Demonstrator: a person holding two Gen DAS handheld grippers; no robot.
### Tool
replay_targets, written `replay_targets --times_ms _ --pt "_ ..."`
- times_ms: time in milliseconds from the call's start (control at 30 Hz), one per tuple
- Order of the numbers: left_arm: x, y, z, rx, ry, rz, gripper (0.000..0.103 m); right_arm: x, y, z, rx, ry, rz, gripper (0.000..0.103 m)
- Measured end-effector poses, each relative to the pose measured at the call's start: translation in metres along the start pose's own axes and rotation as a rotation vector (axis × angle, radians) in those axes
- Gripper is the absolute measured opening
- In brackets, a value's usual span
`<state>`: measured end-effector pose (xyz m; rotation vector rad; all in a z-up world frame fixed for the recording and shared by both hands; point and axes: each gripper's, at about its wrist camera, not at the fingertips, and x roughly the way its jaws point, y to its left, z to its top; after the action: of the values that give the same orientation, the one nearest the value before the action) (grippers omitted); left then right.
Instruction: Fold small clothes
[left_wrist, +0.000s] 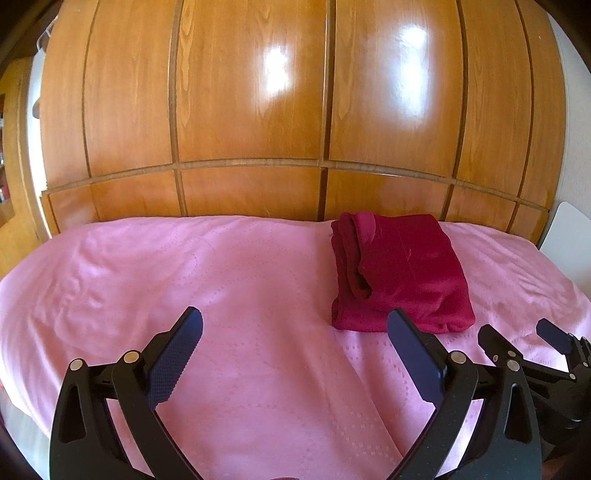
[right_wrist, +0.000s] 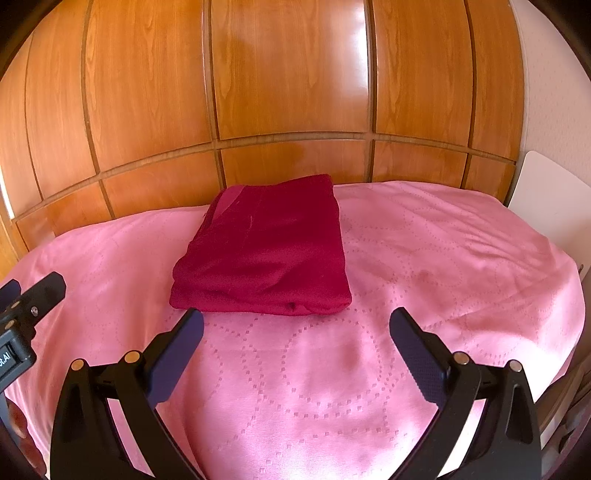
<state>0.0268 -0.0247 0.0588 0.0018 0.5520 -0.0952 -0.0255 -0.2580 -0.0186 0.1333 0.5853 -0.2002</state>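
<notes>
1. A dark red garment (right_wrist: 266, 251) lies folded into a compact, roughly rectangular stack on a bed covered with a pink bedspread (right_wrist: 424, 258)
2. The stack sits toward the far side of the bed, near the glossy wooden panelled wall (right_wrist: 288, 81) behind it
3. In the left wrist view the garment (left_wrist: 406, 273) lies right of centre, and several layered fold edges show along its left side, with a lighter red patch near its top left corner
4. The left tool (left_wrist: 295, 321) is released, its two dark blue padded fingers spread wide with nothing between them
5. It hangs over bare bedspread (left_wrist: 184, 266); its right finger overlaps the near edge of the garment in the picture, and whether they touch cannot be told
6. The right tool (right_wrist: 295, 321) is likewise released and empty, its fingers wide apart
7. It points at the near edge of the garment, with the tip of its left finger just beside the stack's near left corner
8. Each tool shows at the edge of the other's view: the right tool (left_wrist: 517, 336) at the far right, the left tool (right_wrist: 33, 291) at the far left, side by side above the bed
9. The bedspread has a dotted stitched pattern and soft wrinkles
10. A white panel (right_wrist: 550, 206) stands at the bed's right edge
</notes>
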Motion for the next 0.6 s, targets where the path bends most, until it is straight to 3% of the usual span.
replay_targets --times_ms 300,600 --pt "-0.0062 -0.0039 -0.0001 0.007 -0.020 0.013 0.099 -0.0007 0.0014 -0.0014 -0.001 0.001 0.002 0.100" --pt "-0.0021 -0.0047 0.0005 -0.004 0.014 0.009 0.099 -0.0005 0.0012 -0.0015 0.000 -0.005 0.007 0.100"
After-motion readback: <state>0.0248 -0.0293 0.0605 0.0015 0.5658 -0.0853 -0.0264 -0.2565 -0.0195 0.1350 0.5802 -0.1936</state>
